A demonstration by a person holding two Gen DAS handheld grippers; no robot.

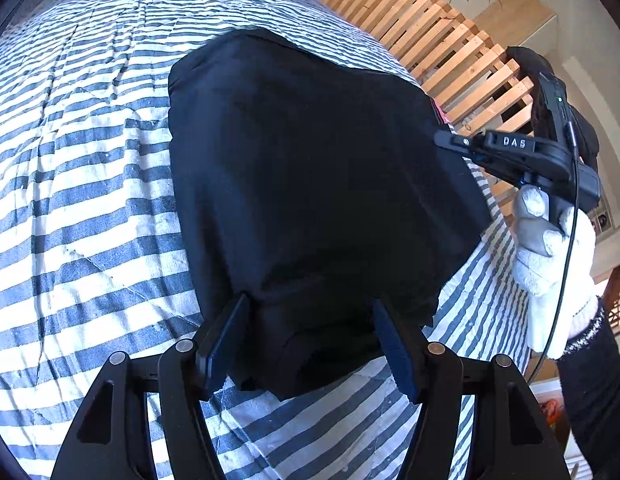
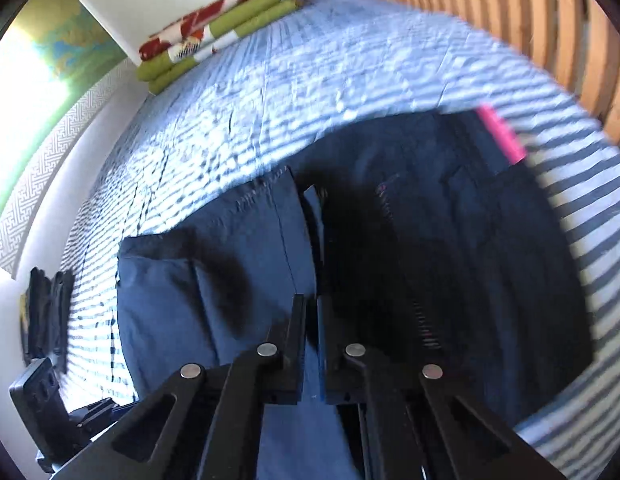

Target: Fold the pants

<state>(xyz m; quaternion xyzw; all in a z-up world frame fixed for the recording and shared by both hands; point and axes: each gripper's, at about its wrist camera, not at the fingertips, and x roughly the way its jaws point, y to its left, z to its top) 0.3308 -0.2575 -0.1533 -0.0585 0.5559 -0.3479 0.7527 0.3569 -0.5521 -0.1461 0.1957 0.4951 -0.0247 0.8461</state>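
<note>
Clearly "DAS" on right claw (image 1: 444, 140), dark pants (image 1: 310, 184)

My bed (image 1: 90, 168) wears a rumpled blue-and-white striped cover. The dark pants (image 1: 310, 184) lie folded directly on it, just ahead of and beneath my left jaws, spreading under my right jaws too. Far beyond both jaws, folded green bedding (image 2: 214, 28) rests at the bed's far end.
</note>
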